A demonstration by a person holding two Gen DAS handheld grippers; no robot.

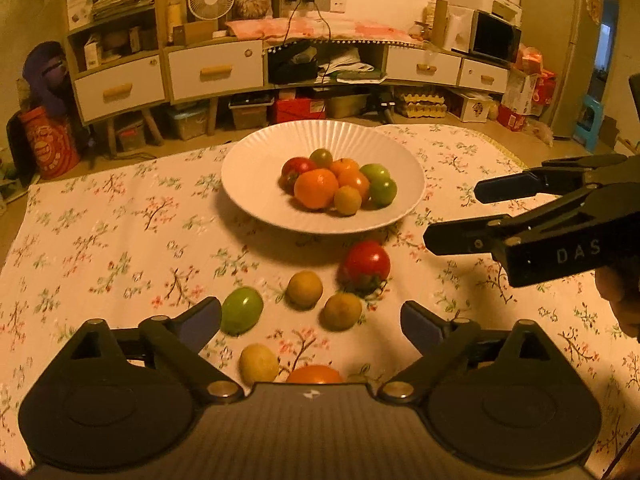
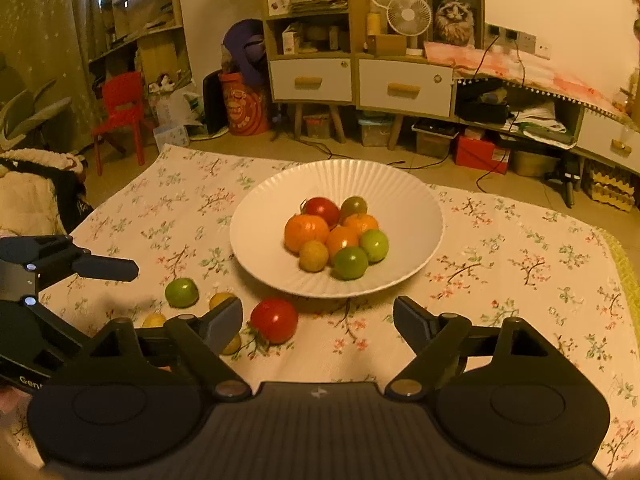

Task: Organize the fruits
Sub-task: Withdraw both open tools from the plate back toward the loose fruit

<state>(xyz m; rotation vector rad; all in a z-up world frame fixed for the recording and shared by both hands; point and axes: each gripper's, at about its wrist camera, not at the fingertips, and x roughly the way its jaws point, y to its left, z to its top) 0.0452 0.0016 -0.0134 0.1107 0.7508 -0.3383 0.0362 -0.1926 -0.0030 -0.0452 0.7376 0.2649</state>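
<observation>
Both grippers stand with jaws spread wide, nothing pinched between them. Landmark for all positions: the white fluted plate (image 1: 248,184) on the floral tablecloth (image 1: 100,240).

Left gripper (image 1: 310,320): hangs on the near side of the plate, pointing toward it, fingers parted and empty. No earlier view to compare. Loose fruit lies on the cloth between plate and gripper. Reading left to right in the left wrist view:
- green fruit (image 1: 242,311), near side of the plate, just beside the left finger's blue pad (image 1: 200,322); contact cannot be told.
- pale yellow fruit (image 1: 258,362), farther from the plate, inside the gap between the fingers.
- tan round fruit (image 1: 305,289), closer to the plate, ahead of the fingertips.
- orange fruit (image 1: 315,374), farthest from the plate, partly hidden by the gripper body.
- second tan fruit (image 1: 342,311), just beside the first.
- red tomato (image 1: 366,266), nearest the plate's front rim, not touching it.

Right gripper (image 2: 318,320): also on the near side of the plate, jaws apart and empty, right of the left one. Its own view shows the red tomato just right of its left finger (image 2: 224,322), inside the gap but apart from both pads; the other loose fruit sits left of that finger or is partly hidden behind it.

On the plate, heaped at centre: red tomato (image 1: 296,168), large orange (image 1: 316,189), dull green one at the back (image 1: 321,157), small tan fruit (image 1: 347,200), two smaller oranges (image 1: 352,178), two green fruits (image 1: 380,186) at the right of the heap.
</observation>
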